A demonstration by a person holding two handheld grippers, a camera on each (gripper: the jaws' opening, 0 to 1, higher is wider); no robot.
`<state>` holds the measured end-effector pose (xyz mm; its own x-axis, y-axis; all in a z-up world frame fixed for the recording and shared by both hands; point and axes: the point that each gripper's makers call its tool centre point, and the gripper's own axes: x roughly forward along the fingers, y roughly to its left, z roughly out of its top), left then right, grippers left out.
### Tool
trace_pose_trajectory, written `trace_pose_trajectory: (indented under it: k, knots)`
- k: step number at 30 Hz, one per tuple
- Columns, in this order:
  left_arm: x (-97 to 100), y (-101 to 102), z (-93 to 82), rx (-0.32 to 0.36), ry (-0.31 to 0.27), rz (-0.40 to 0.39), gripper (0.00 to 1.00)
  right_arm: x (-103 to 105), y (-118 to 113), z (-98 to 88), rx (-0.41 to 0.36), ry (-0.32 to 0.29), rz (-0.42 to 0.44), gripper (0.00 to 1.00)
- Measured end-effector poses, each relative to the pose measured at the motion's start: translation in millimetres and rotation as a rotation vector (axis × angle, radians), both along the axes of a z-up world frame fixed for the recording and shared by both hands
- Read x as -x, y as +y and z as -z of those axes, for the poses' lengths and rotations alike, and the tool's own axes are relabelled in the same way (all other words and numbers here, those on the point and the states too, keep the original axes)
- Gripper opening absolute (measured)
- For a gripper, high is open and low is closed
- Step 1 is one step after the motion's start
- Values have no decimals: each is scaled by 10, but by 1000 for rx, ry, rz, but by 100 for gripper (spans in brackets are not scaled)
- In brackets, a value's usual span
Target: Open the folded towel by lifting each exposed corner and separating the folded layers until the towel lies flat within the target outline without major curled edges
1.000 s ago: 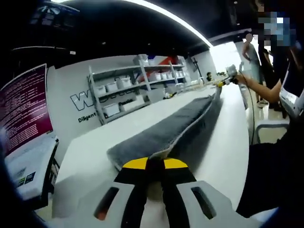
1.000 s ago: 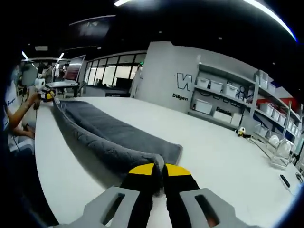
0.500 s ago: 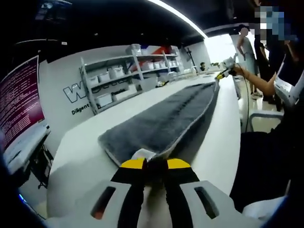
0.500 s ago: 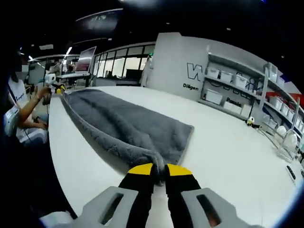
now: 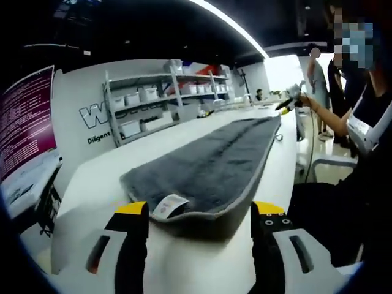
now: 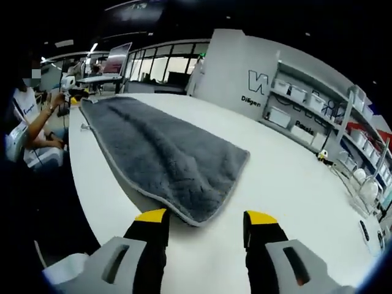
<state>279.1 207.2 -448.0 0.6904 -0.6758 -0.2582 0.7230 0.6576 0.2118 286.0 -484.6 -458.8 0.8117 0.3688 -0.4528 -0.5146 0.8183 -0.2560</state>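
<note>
grey towel (image 5: 214, 165) spread out long and flat on the white worktop (image 5: 92, 190), stretching far toward the other end. left gripper (image 5: 199, 211) with jaws wide apart, holding nothing, near corner of the towel between them, a white label (image 5: 169, 205) showing at that corner. right gripper (image 6: 199, 217) likewise spread apart and empty, the towel's opposite near corner just ahead, slightly raised at the edge. shelves with white bins (image 6: 294, 116) along the far wall. seated person (image 6: 27, 131) at the far end of the worktop.

white table (image 6: 294, 184) | shelving with bins (image 5: 153, 101) — grey wall (image 6: 226, 67) | windows (image 6: 165, 66) | ceiling strip light (image 5: 226, 24)
</note>
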Motion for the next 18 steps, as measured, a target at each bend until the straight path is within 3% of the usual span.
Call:
trace_pose_trajectory:
  k: [4, 9, 12, 14, 18]
  knots:
    - [-14, -126, -140, 58, -11, 7, 86, 26, -35, -104, -17, -3, 27, 81]
    - [-29, -342, -337, 143, -18, 47, 98, 22, 3, -215, -25, -9, 37, 91]
    - [-156, -396, -443, 185, -4, 35, 99, -64, 91, -313, -48, -21, 34, 97]
    - [-280, -415, -516, 211, -28, 14, 99, -152, 156, -393, -61, -31, 29, 99]
    - [-490, -469, -559, 227, -8, 19, 99, -361, 392, -519, -98, -48, -1, 99]
